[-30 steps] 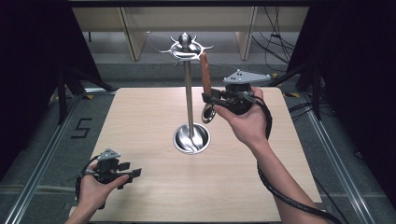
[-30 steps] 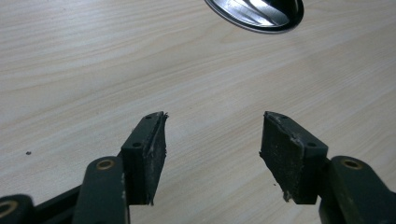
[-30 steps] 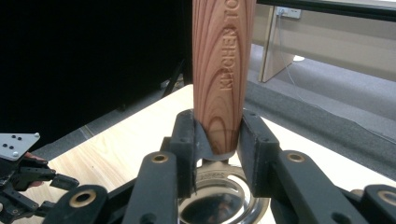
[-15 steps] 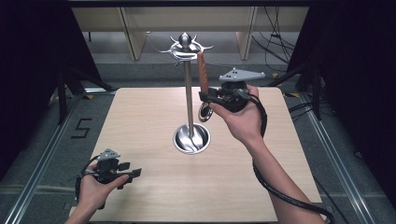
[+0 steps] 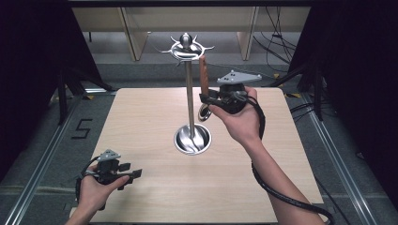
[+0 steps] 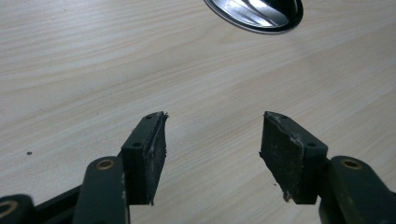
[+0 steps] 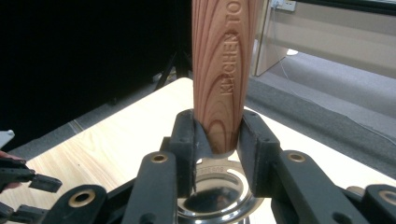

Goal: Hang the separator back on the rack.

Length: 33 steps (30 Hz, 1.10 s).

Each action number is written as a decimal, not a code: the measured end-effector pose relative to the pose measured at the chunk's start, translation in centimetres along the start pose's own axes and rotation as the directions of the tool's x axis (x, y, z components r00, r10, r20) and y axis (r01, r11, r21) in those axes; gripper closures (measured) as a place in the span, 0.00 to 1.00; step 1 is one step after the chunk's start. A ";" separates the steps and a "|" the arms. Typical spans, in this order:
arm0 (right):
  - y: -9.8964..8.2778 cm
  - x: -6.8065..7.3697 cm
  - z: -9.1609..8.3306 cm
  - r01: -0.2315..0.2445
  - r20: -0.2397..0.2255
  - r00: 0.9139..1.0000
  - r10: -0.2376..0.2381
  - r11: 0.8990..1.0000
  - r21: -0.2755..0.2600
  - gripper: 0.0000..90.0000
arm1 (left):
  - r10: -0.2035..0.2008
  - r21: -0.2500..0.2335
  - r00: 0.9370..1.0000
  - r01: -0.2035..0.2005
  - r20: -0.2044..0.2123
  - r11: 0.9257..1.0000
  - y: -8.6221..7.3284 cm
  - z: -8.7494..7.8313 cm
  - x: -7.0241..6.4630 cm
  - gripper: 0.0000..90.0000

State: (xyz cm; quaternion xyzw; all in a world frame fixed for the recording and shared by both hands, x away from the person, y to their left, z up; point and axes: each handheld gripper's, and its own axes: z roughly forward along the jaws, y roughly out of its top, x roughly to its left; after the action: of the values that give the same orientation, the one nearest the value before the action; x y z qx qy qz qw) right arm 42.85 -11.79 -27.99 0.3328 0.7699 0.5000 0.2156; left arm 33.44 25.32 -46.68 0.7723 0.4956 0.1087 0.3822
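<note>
A kitchen utensil with a wooden handle (image 5: 203, 75) and a round metal head (image 5: 204, 112) stands upright in the air, just right of the metal stand's pole (image 5: 189, 93). My right gripper (image 5: 209, 99) is shut on the lower end of the handle (image 7: 223, 70), with the shiny head (image 7: 215, 191) below the pads. The handle's top reaches close to the ring of hooks (image 5: 187, 46) on the stand. My left gripper (image 5: 133, 174) rests low near the table's front left corner. Its jaws are open over bare wood (image 6: 212, 140).
The stand's shiny round base (image 5: 192, 139) sits mid-table, and its edge (image 6: 257, 14) appears ahead of the left gripper. The light wooden table (image 5: 141, 117) has dark floor and rails around it. Shelving stands behind the far edge.
The right gripper with the utensil has edged slightly left, toward the stand's pole. The left gripper has stayed where it was.
</note>
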 end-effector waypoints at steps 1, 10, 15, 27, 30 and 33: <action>0.0 0.0 0.0 0.000 0.000 1.000 0.000 1.000 0.000 0.77 | 0.000 0.000 1.000 0.000 0.000 1.000 0.0 0.0 0.0 0.44; -0.1 0.2 -0.4 0.038 0.011 0.999 -0.038 0.999 -0.025 0.67 | 0.027 0.026 1.000 -0.027 0.004 0.999 0.0 -0.2 0.2 0.44; -0.3 0.4 -1.3 0.050 0.004 0.999 -0.050 0.997 -0.056 0.57 | -0.004 -0.002 1.000 0.004 0.004 1.000 0.0 0.0 0.0 0.44; -4.3 -2.2 -5.1 0.037 0.037 0.999 -0.036 0.999 -0.006 0.53 | 0.024 0.027 1.000 -0.024 -0.001 0.999 0.0 -0.2 0.1 0.44; -5.8 -2.9 -6.2 0.000 0.044 0.999 0.000 1.000 0.016 0.53 | -0.003 0.007 1.000 0.003 -0.003 1.000 -0.1 0.1 -0.1 0.44; -7.2 -3.4 -6.9 -0.013 0.065 0.998 0.012 1.000 0.016 0.52 | -0.002 0.008 1.000 0.002 -0.005 1.000 -0.1 0.1 -0.1 0.44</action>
State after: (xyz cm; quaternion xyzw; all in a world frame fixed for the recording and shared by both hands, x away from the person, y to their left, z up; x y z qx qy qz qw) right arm 38.45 -20.63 -31.74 0.3553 0.7646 0.4838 0.2346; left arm 33.39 25.19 -46.78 0.7731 0.4976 0.1081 0.3782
